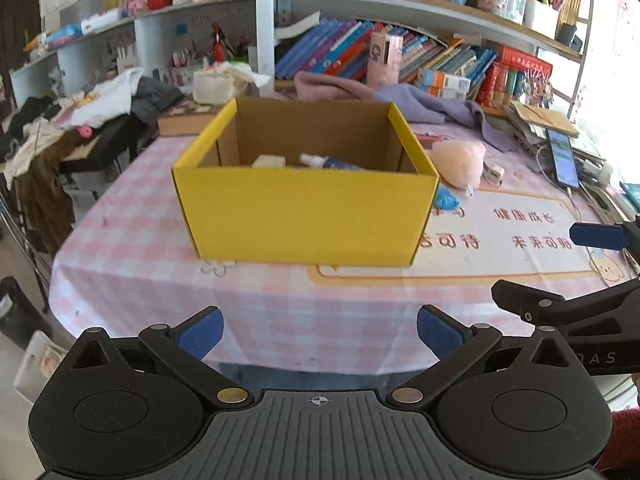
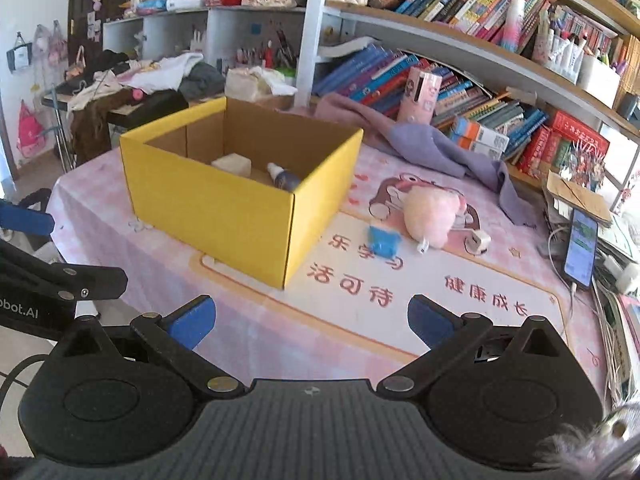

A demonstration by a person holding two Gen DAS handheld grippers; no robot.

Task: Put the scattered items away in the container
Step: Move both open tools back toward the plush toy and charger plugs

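Box (image 1: pixel 304 216), yellow outside and bare cardboard within, stands open-topped at mid-table on the pink checked cloth (image 1: pixel 132 240). Inside lie a pale block (image 2: pixel 232 164) and a small bottle (image 2: pixel 283 178) with a white cap; the right wrist view looks down over the rim and shows both whole, while the left wrist view shows only their tops above the near wall.

Outside, at about 3 o'clock of the box, a blue item (image 2: pixel 383 241) lies near its corner, then a pink plush (image 2: pixel 430 214), then a white charger (image 2: pixel 478 242) touching or just beside the plush. From the left wrist view the blue item is half hidden behind the box corner. A phone (image 2: pixel 581 248) lies farther toward 3 o'clock, plugged to a cable.

Left gripper (image 1: pixel 320 334) hovers at 6 o'clock of the box, fingers spread wide, nothing between them. Right gripper (image 2: pixel 312 320) hovers beside it, likewise spread and empty. Each view catches the other gripper at its edge.
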